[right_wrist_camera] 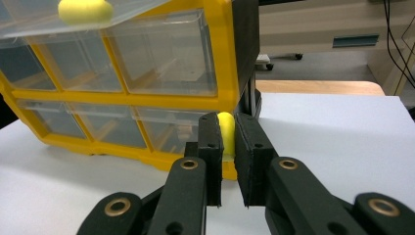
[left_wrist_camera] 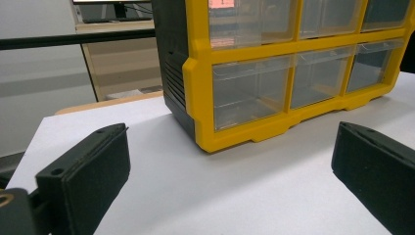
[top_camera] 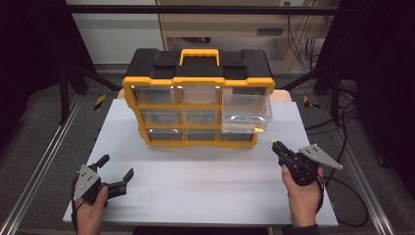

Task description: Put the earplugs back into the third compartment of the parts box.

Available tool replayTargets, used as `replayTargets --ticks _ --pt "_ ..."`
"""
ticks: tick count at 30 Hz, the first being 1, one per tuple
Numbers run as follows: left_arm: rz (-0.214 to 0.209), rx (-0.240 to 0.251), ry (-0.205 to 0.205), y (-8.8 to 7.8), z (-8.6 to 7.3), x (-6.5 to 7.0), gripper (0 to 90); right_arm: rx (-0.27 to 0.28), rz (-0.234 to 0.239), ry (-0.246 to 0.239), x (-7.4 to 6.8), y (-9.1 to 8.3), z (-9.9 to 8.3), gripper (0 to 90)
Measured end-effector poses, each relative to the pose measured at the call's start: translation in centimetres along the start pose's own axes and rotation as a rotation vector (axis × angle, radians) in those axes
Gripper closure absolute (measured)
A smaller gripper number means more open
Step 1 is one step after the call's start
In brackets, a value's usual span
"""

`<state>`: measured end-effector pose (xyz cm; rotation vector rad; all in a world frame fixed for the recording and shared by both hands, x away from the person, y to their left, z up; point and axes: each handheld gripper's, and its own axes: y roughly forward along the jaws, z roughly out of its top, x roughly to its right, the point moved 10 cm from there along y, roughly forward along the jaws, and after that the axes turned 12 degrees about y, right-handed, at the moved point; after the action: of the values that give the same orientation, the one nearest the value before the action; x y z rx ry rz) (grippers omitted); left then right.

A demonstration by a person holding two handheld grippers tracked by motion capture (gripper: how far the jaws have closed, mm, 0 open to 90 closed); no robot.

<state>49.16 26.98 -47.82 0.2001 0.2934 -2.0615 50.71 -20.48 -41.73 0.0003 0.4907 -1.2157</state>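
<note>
While the left gripper [top_camera: 116, 169] rests at about 7 o'clock on the white table [top_camera: 195, 196] with its jaws spread wide and nothing between them, the right gripper [top_camera: 277, 145] at about 4 o'clock has its jaws nearly closed on a small yellow piece [right_wrist_camera: 225, 133]. It sits just off the lower right corner of the yellow-and-black drawer organizer [top_camera: 197, 93] at 12 o'clock. The organizer's clear right-hand drawer [top_camera: 245, 113] is pulled out, with another yellow piece [right_wrist_camera: 84, 11] inside.
</note>
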Motion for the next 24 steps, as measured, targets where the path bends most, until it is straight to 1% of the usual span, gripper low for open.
replayTargets --ticks 14,19,20,22,24 --pt "0.004 0.001 0.0 -0.1 0.0 -0.1 0.5 0.023 0.001 0.0 0.0 -0.5 0.7 82.0" --pt "0.009 0.0 -0.003 -0.1 -0.1 -0.2 0.5 0.037 0.003 -0.02 -0.2 -0.9 1.6 82.2" --pt "0.009 -0.001 -0.003 -0.1 -0.1 -0.2 0.5 0.047 0.004 -0.025 -0.2 -1.1 1.9 82.3" --pt "0.009 -0.001 -0.004 -0.1 -0.1 -0.2 0.5 0.061 0.012 -0.024 -0.5 -1.5 2.5 82.4" --pt "0.008 -0.003 -0.008 -0.1 -0.1 -0.1 0.5 0.073 0.039 -0.014 -0.9 -1.8 3.0 82.4"
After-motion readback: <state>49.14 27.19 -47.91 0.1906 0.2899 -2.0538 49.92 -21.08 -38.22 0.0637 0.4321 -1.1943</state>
